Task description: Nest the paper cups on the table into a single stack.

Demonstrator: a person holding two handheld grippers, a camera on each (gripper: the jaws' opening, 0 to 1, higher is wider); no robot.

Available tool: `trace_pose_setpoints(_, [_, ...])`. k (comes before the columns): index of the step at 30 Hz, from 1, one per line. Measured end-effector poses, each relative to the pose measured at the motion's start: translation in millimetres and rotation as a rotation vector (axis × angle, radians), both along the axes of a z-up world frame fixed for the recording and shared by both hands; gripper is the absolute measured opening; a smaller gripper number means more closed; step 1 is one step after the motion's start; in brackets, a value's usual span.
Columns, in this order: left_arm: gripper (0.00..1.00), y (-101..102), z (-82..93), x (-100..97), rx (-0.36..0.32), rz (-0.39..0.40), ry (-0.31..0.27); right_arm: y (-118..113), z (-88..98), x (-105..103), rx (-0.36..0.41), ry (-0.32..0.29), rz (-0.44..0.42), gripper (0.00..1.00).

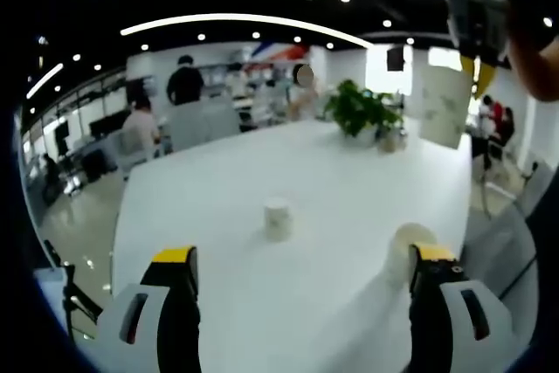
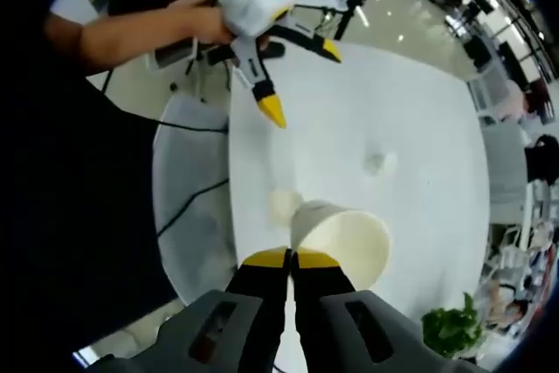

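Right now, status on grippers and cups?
Right gripper shut on a paper cup, raised above the table. Left gripper open, near a second cup. Third cup upright mid-table. Path clear.

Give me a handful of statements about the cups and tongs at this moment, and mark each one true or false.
1. The right tongs are shut on a paper cup. True.
2. The left tongs hold a cup. False: they are open and hold nothing.
3. A small cup stands on the white table. True.
4. All cups are already nested. False: another cup sits apart near the table edge.
5. A green plant stands on the table. True.
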State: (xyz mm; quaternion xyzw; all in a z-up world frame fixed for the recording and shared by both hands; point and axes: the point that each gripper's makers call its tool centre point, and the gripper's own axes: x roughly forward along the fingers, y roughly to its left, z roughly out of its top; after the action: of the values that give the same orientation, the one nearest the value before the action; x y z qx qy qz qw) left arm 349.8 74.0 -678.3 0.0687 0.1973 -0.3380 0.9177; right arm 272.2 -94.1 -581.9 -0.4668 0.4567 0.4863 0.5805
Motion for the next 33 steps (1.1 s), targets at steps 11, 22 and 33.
trace_pose_setpoints(11, [0.99,1,-11.7,-1.8,0.014,-0.004,0.021,3,-15.5,-4,0.000,0.021,-0.008,0.00])
trace_pose_setpoints(22, [0.99,4,-17.6,-3.1,0.010,0.008,0.027,8,-32.2,-9,-0.007,0.041,-0.017,0.00])
trace_pose_setpoints(33, [0.99,-1,-23.2,-7.7,0.019,-0.002,0.031,4,-49.8,-13,-0.019,0.057,-0.039,0.00])
